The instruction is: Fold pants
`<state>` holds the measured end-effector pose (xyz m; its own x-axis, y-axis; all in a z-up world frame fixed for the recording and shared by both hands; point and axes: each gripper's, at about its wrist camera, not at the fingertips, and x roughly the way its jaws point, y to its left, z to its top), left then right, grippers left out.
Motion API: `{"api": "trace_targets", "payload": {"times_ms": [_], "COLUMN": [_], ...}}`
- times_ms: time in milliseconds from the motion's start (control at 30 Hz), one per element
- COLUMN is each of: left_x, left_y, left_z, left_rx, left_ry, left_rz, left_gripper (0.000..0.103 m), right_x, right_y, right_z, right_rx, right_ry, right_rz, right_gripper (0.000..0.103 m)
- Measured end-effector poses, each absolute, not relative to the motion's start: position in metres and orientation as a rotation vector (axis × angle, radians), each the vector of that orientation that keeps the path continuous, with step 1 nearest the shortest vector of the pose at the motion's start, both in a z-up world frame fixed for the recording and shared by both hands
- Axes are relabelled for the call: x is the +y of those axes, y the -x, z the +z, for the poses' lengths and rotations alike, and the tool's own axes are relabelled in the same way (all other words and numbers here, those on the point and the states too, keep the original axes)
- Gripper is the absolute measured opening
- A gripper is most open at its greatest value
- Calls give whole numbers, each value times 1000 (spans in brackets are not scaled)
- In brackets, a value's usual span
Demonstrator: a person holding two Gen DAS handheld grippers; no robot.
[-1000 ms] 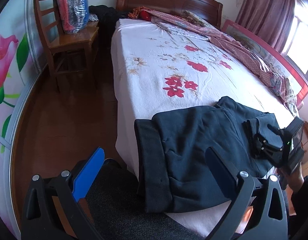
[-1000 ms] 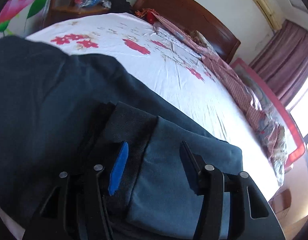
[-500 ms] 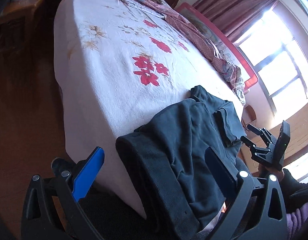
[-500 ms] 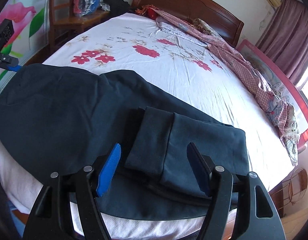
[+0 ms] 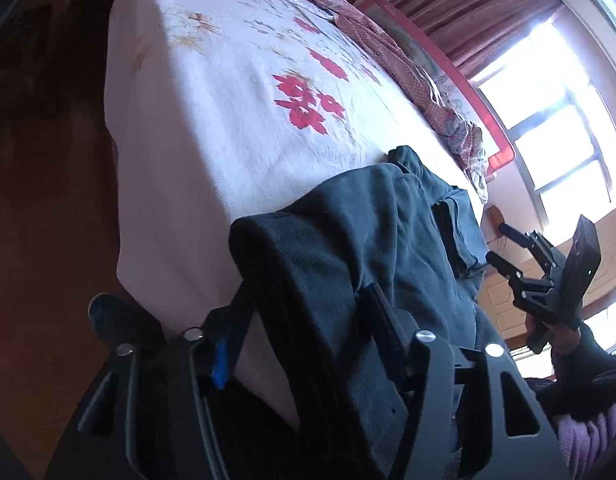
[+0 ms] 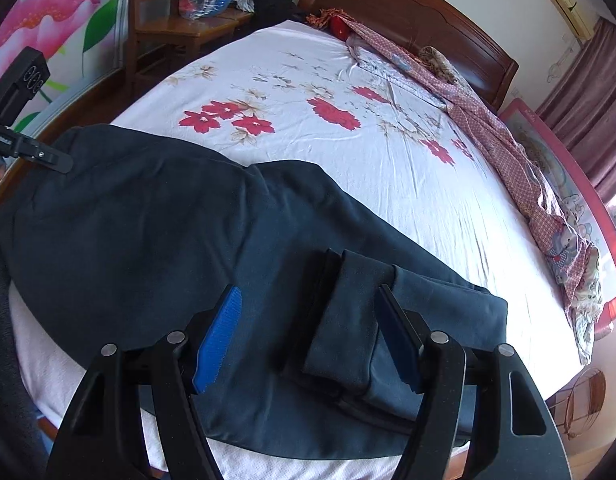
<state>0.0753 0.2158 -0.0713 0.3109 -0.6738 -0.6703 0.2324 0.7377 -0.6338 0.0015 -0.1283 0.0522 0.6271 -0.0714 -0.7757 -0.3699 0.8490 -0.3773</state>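
The left tongs (image 5: 304, 332) are pinching the thick waistband of the dark pants (image 6: 156, 216). The right tongs (image 6: 308, 332) are hanging wide apart above the cuffs (image 6: 348, 320). The pants are lying on the bed's (image 6: 348, 168) near edge, around 6 o'clock. Pulling gently and keeping edges lined up should help.

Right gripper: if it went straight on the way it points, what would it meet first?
Most likely the folded cuff of the pants, lying just ahead between the right gripper's open jaws; depth is unclear.
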Motion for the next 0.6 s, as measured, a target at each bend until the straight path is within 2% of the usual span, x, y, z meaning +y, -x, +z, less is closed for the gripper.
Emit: {"api": "trace_targets", "payload": {"times_ms": [100, 167, 200, 300, 500, 533, 600], "left_x": [211, 205, 205, 194, 181, 179, 169], "left_y": [-75, -76, -78, -86, -97, -98, -101], "left_z": [-67, -58, -53, -35, -4, 1, 11], "left_rx": [1137, 1174, 1187, 1224, 1281, 1283, 1285], "left_ry": [453, 451, 485, 475, 469, 470, 443], "left_rz": [-565, -521, -510, -477, -464, -471, -475], "left_gripper": [38, 25, 22, 20, 20, 20, 20], "right_x": [-115, -99, -89, -48, 19, 24, 35], "right_y": [10, 27, 37, 72, 112, 114, 117], "right_z": [60, 68, 72, 76, 57, 52, 41], "right_rx": [831, 768, 736, 627, 502, 495, 484], "right_ry": [554, 531, 520, 538, 707, 724, 777], "right_rz": [191, 260, 306, 469, 606, 610, 589], "right_gripper": [68, 68, 70, 77, 78, 84, 87]}}
